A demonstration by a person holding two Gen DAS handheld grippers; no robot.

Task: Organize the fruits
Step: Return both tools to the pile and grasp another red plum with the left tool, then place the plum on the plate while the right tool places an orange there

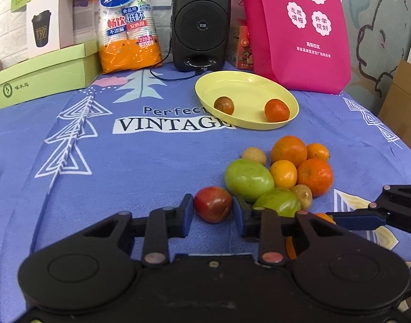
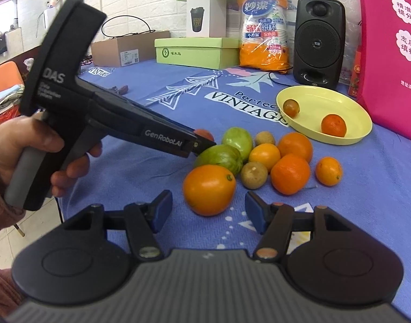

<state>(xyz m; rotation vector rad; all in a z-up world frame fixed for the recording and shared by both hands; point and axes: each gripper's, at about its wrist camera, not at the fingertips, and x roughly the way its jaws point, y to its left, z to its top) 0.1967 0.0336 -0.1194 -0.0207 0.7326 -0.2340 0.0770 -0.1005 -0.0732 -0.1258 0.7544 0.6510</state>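
Two fruits are already lying in the yellow plate [image 1: 259,80], right of centre in the frame. I am bringing the left tongs [image 1: 213,214] around the red fruit [image 1: 212,207], pads apart and flanking it, low centre. It looks smooth, round, probably softish, so I am planning a gentle squeeze across its middle. The right tongs [image 2: 208,210] are gaping before the big orange [image 2: 208,189].

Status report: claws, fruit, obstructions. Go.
Left claw open around red fruit, not clamped. Right claw open, facing large orange. Yellow plate holds two fruits. Green fruit crowds left claw.
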